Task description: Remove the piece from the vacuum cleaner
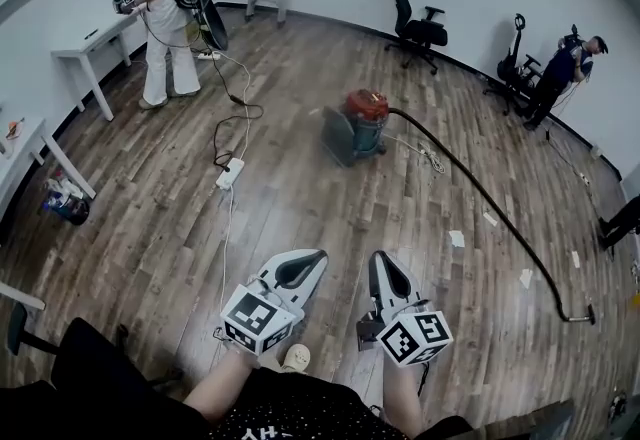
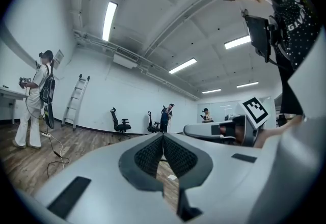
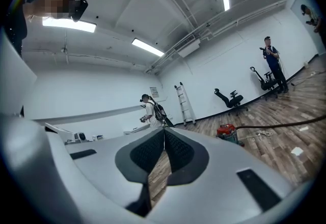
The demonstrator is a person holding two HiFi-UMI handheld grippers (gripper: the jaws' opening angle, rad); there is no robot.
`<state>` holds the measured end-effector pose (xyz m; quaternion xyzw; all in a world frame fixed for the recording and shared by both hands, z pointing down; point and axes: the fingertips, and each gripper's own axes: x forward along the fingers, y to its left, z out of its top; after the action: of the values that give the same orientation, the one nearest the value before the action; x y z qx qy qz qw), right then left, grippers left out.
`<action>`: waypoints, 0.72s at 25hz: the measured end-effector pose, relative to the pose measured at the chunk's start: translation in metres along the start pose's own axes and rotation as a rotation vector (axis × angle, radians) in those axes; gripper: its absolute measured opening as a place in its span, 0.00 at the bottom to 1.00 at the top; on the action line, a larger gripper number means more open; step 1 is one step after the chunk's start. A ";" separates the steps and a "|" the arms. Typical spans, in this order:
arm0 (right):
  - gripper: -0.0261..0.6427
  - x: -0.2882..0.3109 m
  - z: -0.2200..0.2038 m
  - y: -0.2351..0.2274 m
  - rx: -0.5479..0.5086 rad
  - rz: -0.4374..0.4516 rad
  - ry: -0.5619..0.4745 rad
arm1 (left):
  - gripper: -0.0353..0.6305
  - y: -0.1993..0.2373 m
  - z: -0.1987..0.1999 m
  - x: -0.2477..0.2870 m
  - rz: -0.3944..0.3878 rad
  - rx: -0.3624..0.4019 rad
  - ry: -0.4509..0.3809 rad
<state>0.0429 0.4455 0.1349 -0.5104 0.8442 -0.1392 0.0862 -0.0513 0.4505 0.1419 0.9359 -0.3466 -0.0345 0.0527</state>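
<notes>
Two closed tools [image 1: 318,257] [image 1: 379,257], one vacuum cleaner [image 1: 364,118]

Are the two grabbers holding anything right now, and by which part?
Nothing is held. The left gripper and the right gripper are both shut and empty, and the vacuum cleaner stands apart from them on the floor.

The vacuum cleaner [image 1: 365,121], a squat canister with a red top over a teal-grey body, is standing upright on the floor well ahead of the right gripper [image 1: 380,258]. Its black hose [image 1: 480,191] is trailing off to that gripper's right, ending in what may be a small nozzle piece [image 1: 586,314].
</notes>
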 end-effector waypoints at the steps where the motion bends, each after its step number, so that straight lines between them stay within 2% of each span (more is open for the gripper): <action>1: 0.06 0.003 0.002 -0.005 0.002 0.002 0.002 | 0.07 0.002 -0.001 0.006 0.004 -0.005 0.004; 10: 0.06 0.036 0.008 -0.058 0.024 -0.023 0.014 | 0.07 0.027 -0.008 0.059 -0.008 -0.019 0.028; 18: 0.06 0.121 0.021 -0.111 0.027 -0.024 0.041 | 0.07 0.093 -0.005 0.136 -0.027 -0.032 0.032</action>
<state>0.0858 0.2862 0.1502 -0.5165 0.8376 -0.1621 0.0741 -0.0079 0.2916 0.1542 0.9399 -0.3325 -0.0258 0.0726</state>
